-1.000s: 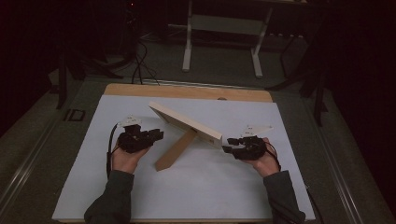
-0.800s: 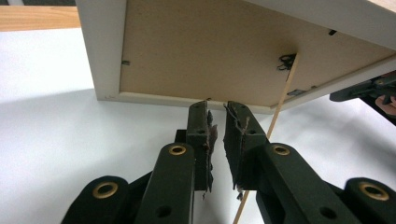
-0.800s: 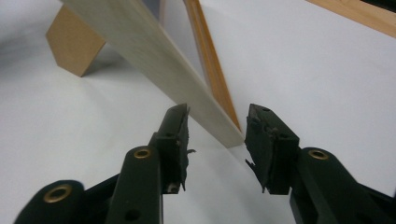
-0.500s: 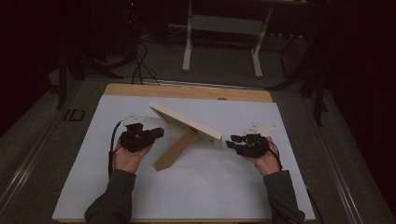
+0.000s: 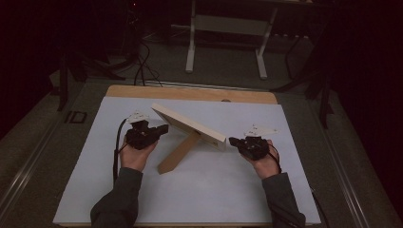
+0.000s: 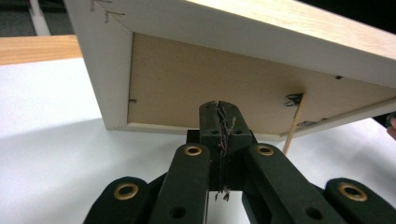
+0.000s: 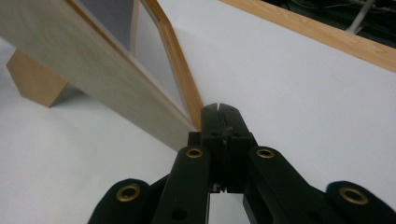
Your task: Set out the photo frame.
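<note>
The left gripper (image 5: 163, 128) has its two black jaws pressed flat together with nothing between them; in the left gripper view its tips (image 6: 220, 108) point at the brown back panel of the picture frame (image 5: 188, 125), close to the lower edge, though contact cannot be told. The left hand (image 5: 136, 151) wraps the gripper body from below, with the sleeved forearm running back toward the near edge of the white sheet (image 5: 204, 190).

The right gripper (image 5: 234, 141) is likewise pinched closed on nothing, and in the right gripper view its tips (image 7: 221, 112) sit right at the frame's end corner (image 7: 189, 116). The right hand (image 5: 262, 159) holds it low, the forearm angling in from the near right.

The frame stands tilted on the sheet between the two grippers, propped by its wooden leg (image 5: 179, 152), which slants down toward the person. Beyond the frame, the sheet's far edge leaves a strip of wooden tabletop (image 5: 190, 93) bare.
</note>
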Motion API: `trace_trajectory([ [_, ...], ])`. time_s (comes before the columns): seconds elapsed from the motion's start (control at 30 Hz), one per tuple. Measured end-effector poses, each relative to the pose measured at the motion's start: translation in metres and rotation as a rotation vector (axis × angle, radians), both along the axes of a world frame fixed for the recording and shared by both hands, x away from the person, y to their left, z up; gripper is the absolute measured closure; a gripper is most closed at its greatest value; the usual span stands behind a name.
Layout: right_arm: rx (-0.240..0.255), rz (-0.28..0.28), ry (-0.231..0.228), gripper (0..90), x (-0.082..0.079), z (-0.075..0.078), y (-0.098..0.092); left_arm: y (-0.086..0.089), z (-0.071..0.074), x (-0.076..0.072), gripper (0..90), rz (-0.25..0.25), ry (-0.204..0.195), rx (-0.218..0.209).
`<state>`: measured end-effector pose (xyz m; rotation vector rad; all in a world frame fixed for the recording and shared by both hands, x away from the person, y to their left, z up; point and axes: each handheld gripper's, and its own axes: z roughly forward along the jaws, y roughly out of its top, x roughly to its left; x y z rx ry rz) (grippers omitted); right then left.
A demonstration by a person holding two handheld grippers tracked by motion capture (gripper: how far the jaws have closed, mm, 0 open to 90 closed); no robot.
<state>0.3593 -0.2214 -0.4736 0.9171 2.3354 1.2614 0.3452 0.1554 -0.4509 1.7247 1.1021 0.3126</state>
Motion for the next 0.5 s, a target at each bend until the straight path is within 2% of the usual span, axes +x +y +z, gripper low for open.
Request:
trace_trajectory([
  [0.1, 0.005, -0.001, 0.004, 90.0, 0.000, -0.001, 0.003, -0.007, 0.000, 0.003, 90.0, -0.007, -0.005, 0.032],
  [0.23, 0.016, -0.005, 0.015, 90.0, 0.001, -0.003, 0.004, -0.013, 0.000, 0.006, 90.0, -0.001, -0.014, 0.051],
  [0.5, 0.043, -0.007, -0.010, 90.0, 0.001, 0.000, 0.008, -0.023, 0.002, 0.009, 90.0, -0.002, -0.041, 0.087],
])
